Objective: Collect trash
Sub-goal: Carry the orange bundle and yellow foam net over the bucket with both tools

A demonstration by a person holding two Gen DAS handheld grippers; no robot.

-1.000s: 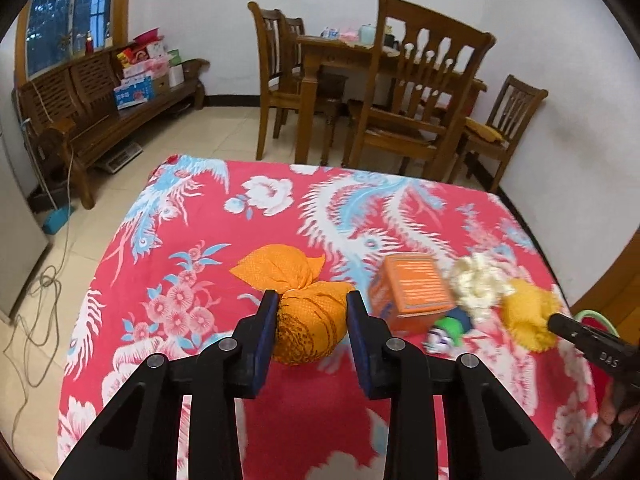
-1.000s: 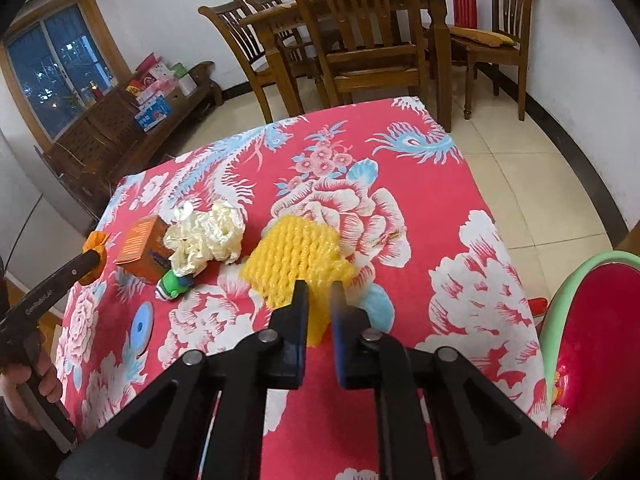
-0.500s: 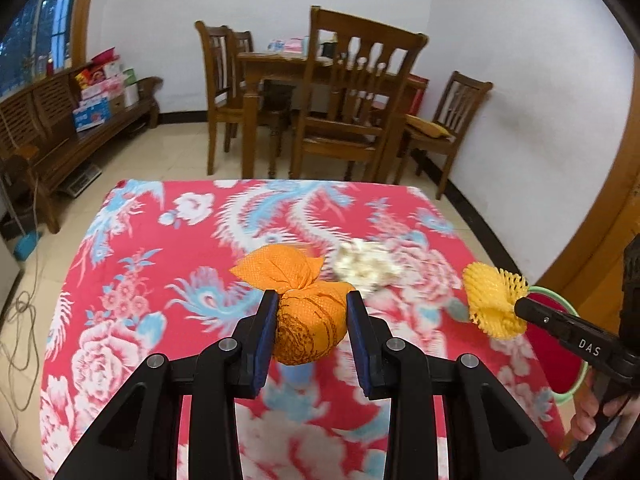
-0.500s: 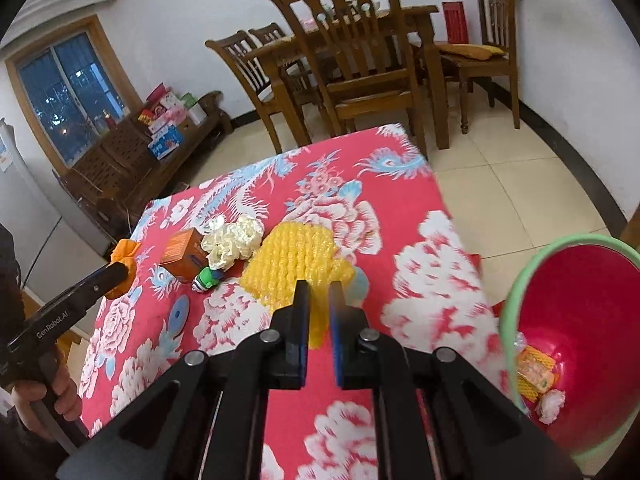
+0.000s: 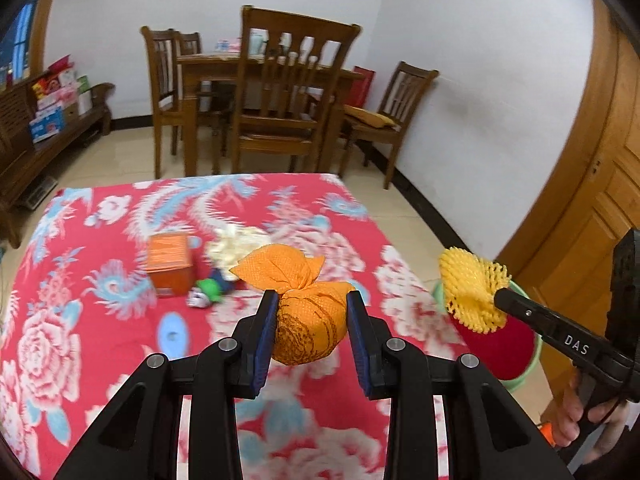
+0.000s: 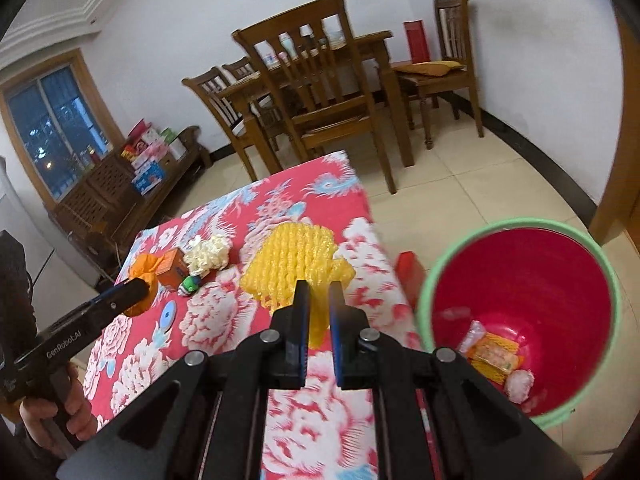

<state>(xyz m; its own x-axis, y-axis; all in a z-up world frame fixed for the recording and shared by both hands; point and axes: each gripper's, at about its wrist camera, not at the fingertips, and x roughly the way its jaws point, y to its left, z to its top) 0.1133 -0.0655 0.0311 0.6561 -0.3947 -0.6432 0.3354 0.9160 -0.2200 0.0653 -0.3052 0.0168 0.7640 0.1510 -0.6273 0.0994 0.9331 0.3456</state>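
Your left claw (image 5: 312,320) grips the orange knotted bundle (image 5: 306,312) between its blue pads, lifted above the bench (image 5: 100,320) with the red flowered cloth. Your right claw (image 6: 319,300) is closed on the yellow foam net (image 6: 292,264), and it holds the net beside the red bin (image 6: 560,280) with the green rim, which stands on the floor just off the bench edge. Some wrappers (image 6: 492,356) lie at the bin's bottom. On the bench remain an orange box (image 5: 168,264), a white crumpled paper (image 5: 236,244) and a small green and white piece (image 5: 206,292), close together.
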